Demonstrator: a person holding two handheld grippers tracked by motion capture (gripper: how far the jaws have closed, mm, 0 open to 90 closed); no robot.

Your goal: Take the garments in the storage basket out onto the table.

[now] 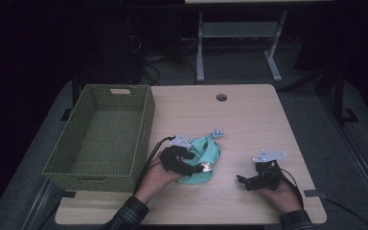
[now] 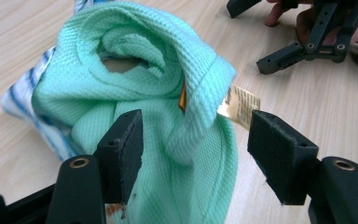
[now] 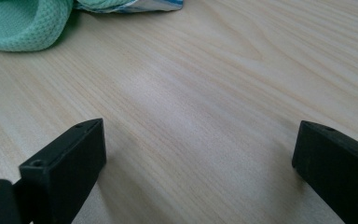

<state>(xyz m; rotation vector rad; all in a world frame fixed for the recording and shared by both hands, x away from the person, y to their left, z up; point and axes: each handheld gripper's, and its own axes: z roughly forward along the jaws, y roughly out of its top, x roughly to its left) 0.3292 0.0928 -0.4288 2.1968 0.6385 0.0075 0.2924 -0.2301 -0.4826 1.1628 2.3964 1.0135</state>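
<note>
Mint-green cloth [image 1: 202, 160] lay bunched near the table's [image 1: 249, 120] middle, just right of the woven green basket [image 1: 100, 136] and well clear of every table edge. Left gripper [image 2: 193, 140] stood released, jaws apart astride a fold of cloth, pads not pressing; paper tag [image 2: 240, 105] poked out beside one pad. Right gripper [image 3: 198, 158] rested open over bare wood near the front right corner, holding nothing. Broad free tabletop remained between cloth and right gripper, and behind both toward the far edge.
</note>
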